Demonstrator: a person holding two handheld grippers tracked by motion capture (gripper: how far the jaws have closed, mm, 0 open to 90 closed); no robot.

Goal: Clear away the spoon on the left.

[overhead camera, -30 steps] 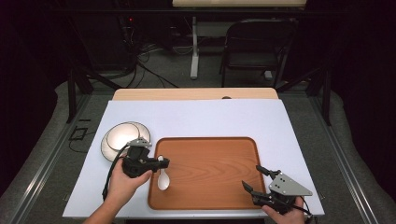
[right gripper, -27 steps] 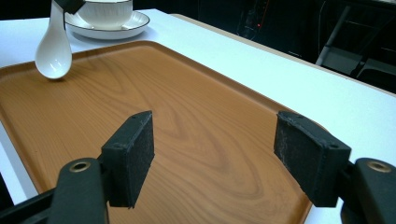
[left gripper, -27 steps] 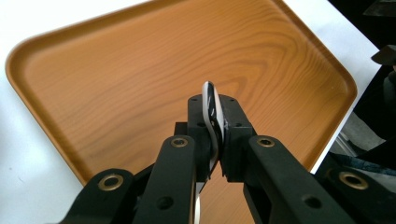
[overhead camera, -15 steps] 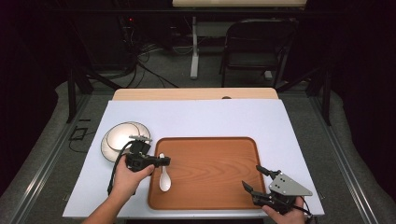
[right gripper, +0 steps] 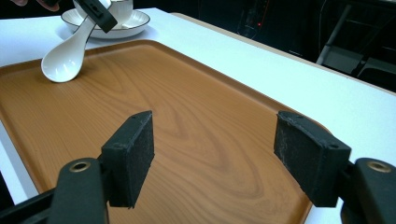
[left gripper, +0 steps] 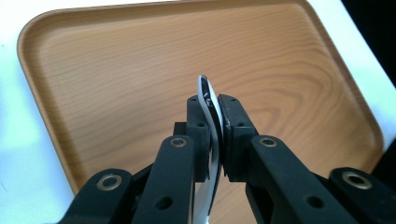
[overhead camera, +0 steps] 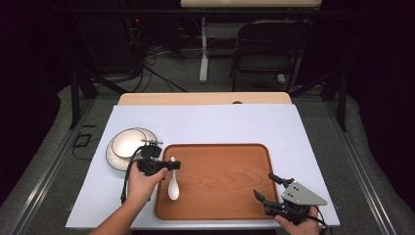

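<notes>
Spoon (overhead camera: 173, 183), white ceramic, is pinched by its handle between the closed jaws of the left gripper (overhead camera: 172, 165), its bowl resting low over the left edge of the wooden tray (overhead camera: 230, 196). Just left of the tray, on the white table (overhead camera: 205, 125), sit a white plate and bowl (overhead camera: 126, 144), close behind the left hand (overhead camera: 142, 183). The right gripper (overhead camera: 268, 188) hovers at the tray's near right corner with its jaws spread wide and nothing between them. Compared with a second ago, the left gripper has lifted slightly toward the far side, and the spoon's handle is raised. The spoon's long axis runs from far to near, bowl toward the person, handle up in the pads (left gripper: 198, 126).
</notes>
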